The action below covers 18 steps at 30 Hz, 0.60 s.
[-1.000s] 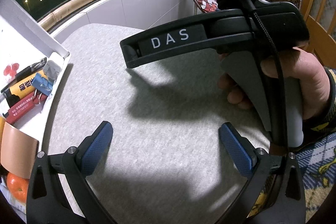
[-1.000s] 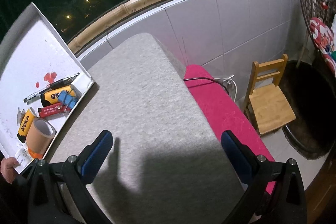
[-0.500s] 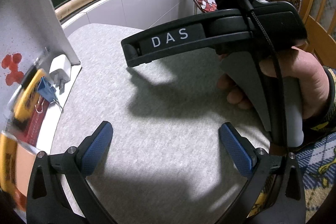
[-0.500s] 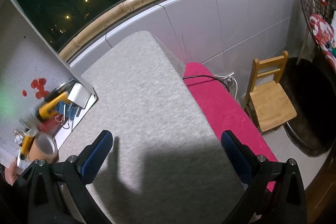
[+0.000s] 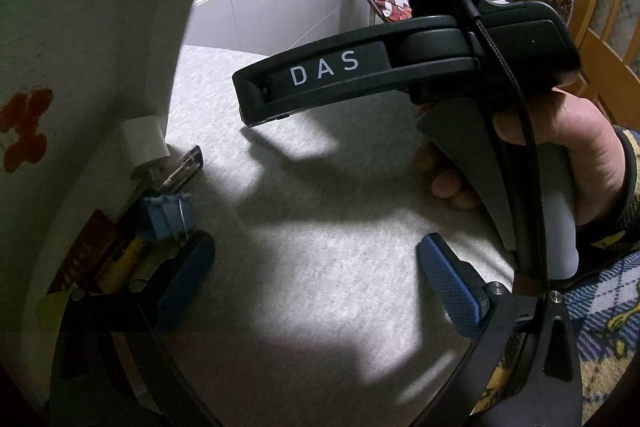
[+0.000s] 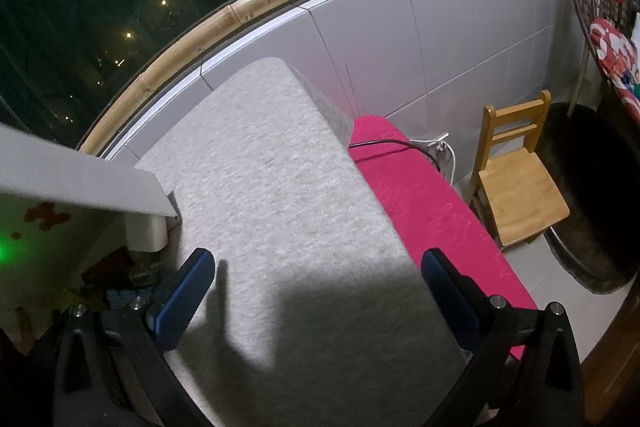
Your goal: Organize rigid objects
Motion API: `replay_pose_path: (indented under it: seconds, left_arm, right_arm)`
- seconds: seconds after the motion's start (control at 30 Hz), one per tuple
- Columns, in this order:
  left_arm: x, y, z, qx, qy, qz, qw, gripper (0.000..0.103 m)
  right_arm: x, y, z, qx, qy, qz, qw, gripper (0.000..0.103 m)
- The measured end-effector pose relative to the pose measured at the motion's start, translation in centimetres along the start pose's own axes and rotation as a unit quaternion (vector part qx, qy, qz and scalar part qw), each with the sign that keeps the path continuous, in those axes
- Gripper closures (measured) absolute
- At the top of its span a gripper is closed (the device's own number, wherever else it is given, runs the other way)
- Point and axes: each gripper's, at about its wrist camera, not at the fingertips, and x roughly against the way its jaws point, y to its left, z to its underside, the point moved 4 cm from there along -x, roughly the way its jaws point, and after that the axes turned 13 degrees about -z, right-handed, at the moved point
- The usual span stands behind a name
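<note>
A white box (image 5: 80, 67) with red spots stands tipped steeply on its edge at the left of the grey table (image 5: 320, 227), its contents sliding out at the low edge. A white charger (image 5: 142, 143), a dark pen (image 5: 182, 169), blue binder clips (image 5: 168, 217) and yellow and red items (image 5: 116, 259) pile there. My left gripper (image 5: 316, 279) is open over bare table, its left finger beside the pile. My right gripper (image 6: 316, 291) is open too; its black body marked DAS (image 5: 360, 75) shows in the left wrist view. The box's raised wall (image 6: 80, 183) and charger (image 6: 146, 233) lie left of it.
A hand (image 5: 560, 155) holds the right gripper's handle. Beyond the table's right edge lie a pink cushion (image 6: 420, 203), a small wooden chair (image 6: 516, 183) and a dark round rug (image 6: 592, 195). A tiled wall (image 6: 400, 27) with a bamboo rail runs behind.
The white box has tipped from lying open to standing steeply on edge. Its contents have slid down toward the table. Both grippers have stayed in place and open.
</note>
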Motion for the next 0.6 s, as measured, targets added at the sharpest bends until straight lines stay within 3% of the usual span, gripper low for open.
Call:
replay_pose_path:
  seconds: [0.6]
  left_arm:
    - [0.11, 0.06, 0.1, 0.001, -0.001, 0.0, 1.0, 0.0]
  right_arm:
    - [0.06, -0.13, 0.0, -0.009, -0.002, -0.009, 1.0, 0.0]
